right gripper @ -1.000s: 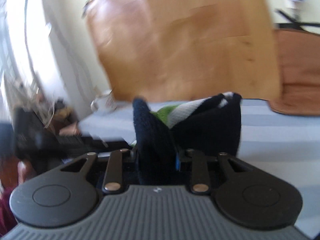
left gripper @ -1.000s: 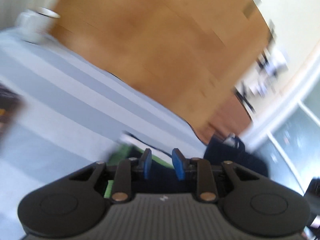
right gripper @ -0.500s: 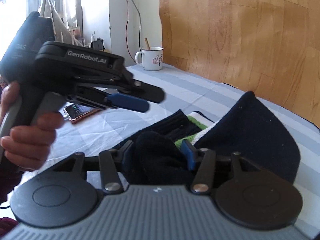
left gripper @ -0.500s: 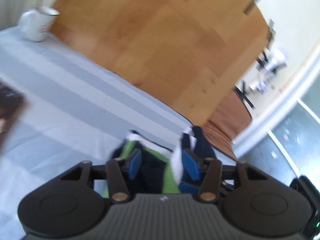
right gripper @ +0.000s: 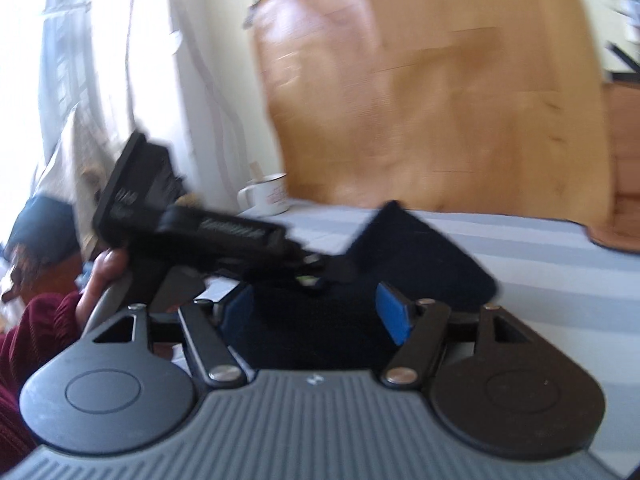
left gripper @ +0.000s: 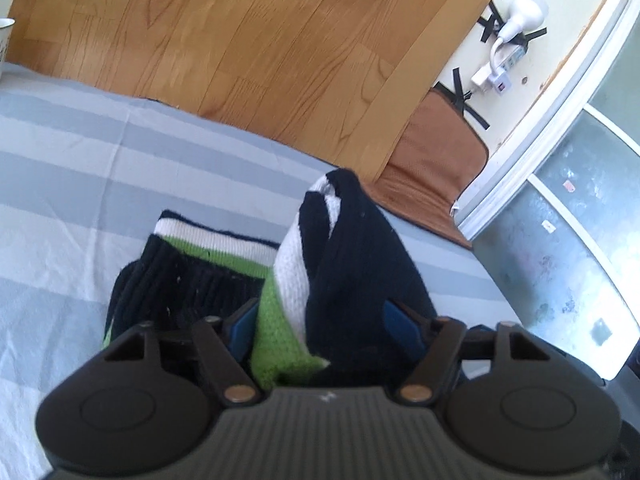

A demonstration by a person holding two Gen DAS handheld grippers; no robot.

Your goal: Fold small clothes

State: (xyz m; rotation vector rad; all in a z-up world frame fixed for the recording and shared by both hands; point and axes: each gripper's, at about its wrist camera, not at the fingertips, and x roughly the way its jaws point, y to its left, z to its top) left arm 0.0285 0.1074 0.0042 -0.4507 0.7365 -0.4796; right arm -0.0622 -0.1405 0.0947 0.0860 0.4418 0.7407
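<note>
Navy-green-white knit garment lies bunched on the striped bed — left gripper fingers spread wide around its raised fold; right gripper, fingers released, at 6 o'clock.

A white mug stands at the striped bedsheet's far edge, against a wooden board.
</note>
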